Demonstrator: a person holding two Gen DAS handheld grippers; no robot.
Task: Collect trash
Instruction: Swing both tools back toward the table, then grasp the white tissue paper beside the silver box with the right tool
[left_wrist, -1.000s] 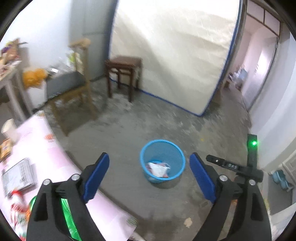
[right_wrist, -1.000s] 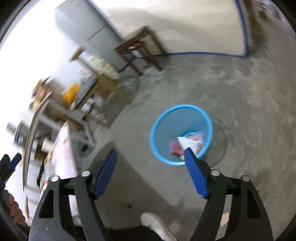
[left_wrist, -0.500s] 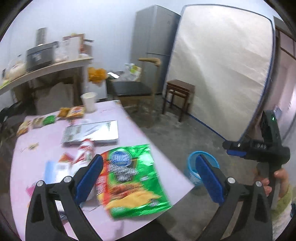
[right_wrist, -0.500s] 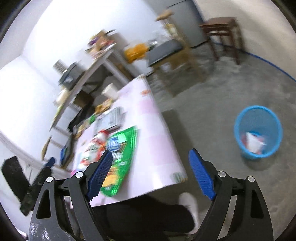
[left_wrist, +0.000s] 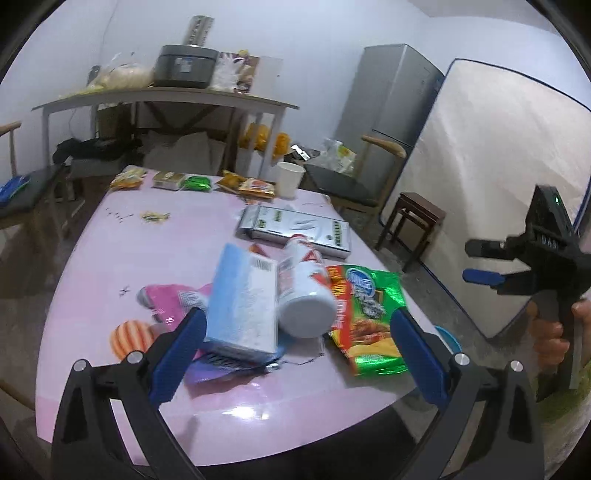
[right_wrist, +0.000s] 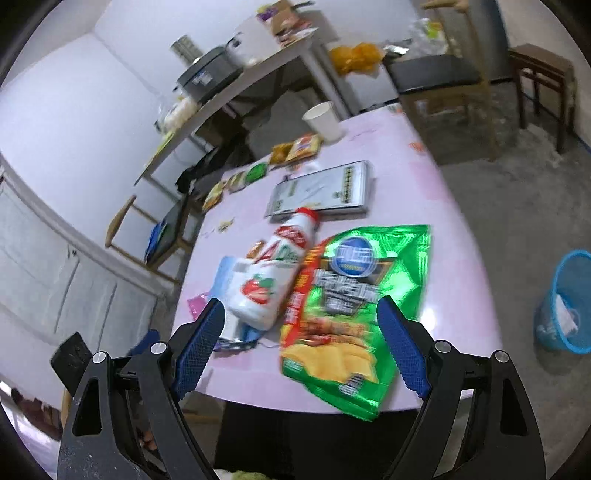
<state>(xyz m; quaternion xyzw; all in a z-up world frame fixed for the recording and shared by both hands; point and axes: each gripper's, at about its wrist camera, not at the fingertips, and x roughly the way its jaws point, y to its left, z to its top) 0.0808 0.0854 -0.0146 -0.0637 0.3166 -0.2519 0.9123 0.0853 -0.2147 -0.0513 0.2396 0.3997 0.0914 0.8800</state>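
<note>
Spanning most of both wrist views, a round pink table (left_wrist: 155, 236) carries the litter; beside it on the bare concrete floor (right_wrist: 509, 206) stands a blue mesh waste bin (right_wrist: 565, 306) with crumpled white paper inside, well apart from the table edge and seen only as a sliver of rim in the left view (left_wrist: 448, 338); behind the table stand a wooden chair with a dark seat (right_wrist: 439, 77), a grey refrigerator (left_wrist: 388, 92) and a cluttered side bench (left_wrist: 166, 99); on the table, largest first: a green crisp packet (right_wrist: 354, 299) lying flat at the near edge; a flat silver box (left_wrist: 295, 230) farther back; a pale blue carton (left_wrist: 242, 302) propped at a tilt on purple and pink wrappers (left_wrist: 166, 301); a white plastic bottle with a strawberry label (right_wrist: 269, 277) lying on its side, its base toward the cameras, touching the carton and the packet; a white paper cup (left_wrist: 289, 180) upright at the far rim; small snack sachets (left_wrist: 255, 184) along the far edge; left gripper (left_wrist: 295, 347) hovers with jaws spread wide and nothing between the pads, carton and bottle framed beyond them; right gripper (right_wrist: 301, 343) likewise wide apart and empty, framing the crisp packet; it appears at the right of the left view (left_wrist: 532, 258), held by a hand (left_wrist: 554, 332)
</note>
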